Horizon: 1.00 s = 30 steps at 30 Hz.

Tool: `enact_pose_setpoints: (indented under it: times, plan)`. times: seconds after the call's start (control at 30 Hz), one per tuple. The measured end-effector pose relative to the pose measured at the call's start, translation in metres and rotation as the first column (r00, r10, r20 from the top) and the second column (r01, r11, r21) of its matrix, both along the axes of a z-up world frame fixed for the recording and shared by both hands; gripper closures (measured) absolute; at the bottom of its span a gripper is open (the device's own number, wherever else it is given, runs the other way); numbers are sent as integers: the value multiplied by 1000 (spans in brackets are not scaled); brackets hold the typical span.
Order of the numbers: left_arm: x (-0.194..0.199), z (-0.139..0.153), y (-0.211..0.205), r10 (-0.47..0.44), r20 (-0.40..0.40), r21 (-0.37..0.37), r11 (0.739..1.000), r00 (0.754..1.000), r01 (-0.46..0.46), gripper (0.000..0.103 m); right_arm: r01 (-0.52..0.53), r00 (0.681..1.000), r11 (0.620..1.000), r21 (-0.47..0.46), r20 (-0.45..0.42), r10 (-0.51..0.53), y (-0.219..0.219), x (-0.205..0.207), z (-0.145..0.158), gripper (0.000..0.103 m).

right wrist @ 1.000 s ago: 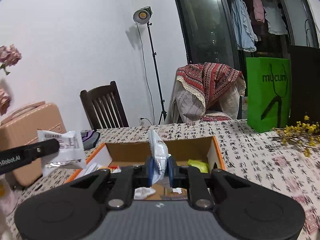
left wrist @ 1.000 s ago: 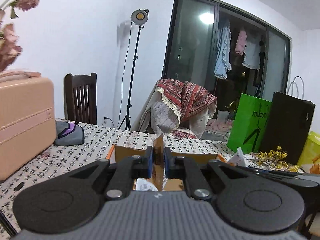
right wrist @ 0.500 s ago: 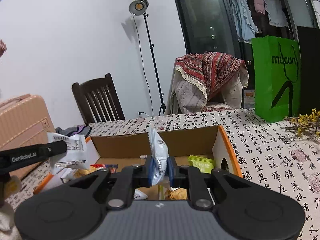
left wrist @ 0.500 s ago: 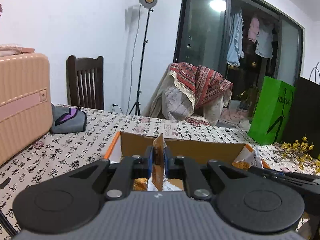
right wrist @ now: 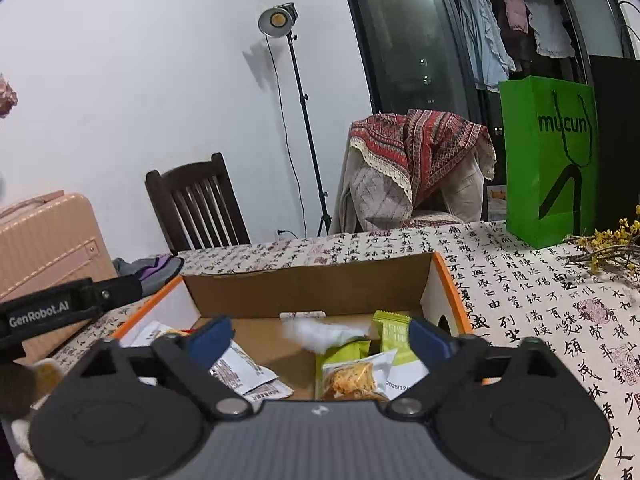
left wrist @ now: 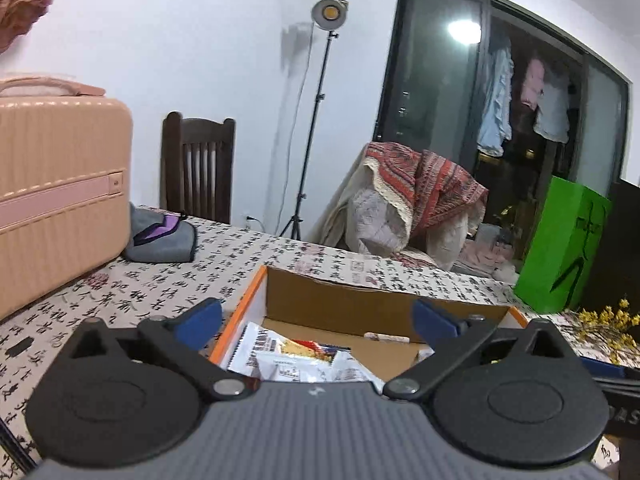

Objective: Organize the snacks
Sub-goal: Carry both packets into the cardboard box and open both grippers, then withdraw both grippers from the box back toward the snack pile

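- Patterned table (right wrist: 532,304) carries the cardboard box (right wrist: 308,288).
- Your left gripper (left wrist: 318,320) and right gripper (right wrist: 320,334) have just spread open, empty; snack packets (right wrist: 352,376) lie inside the box.
- Drop done, it seems; next, fetch another snack.

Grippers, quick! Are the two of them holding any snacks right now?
Left gripper: open, holding nothing, jaws just opened over the cardboard box.
Right gripper: open, holding nothing, jaws just opened.

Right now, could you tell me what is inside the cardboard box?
The cardboard box holds white snack packets, green packets and a clear-wrapped pastry. The near floor of the box is hidden behind the gripper bodies.
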<state>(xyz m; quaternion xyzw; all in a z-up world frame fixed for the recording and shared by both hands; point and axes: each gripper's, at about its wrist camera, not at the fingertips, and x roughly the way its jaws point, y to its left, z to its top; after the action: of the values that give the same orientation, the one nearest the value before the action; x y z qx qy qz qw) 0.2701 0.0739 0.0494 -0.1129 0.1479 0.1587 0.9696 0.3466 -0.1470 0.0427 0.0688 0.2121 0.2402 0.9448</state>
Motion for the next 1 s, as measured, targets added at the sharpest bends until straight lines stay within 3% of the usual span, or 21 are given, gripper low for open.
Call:
enact_pose_setpoints:
  times: [0.77,1.0]
  plan:
    - [-6,3,1,5,-8,-32,999,1000,-6,0,23,1000,1000,-4,-10,-23,-3,-3,0,0]
    - [-15,15,0,10,14,-30,1000,1000,-10,0,20,1000,1000,6,4,-20,-6,-9,8,0]
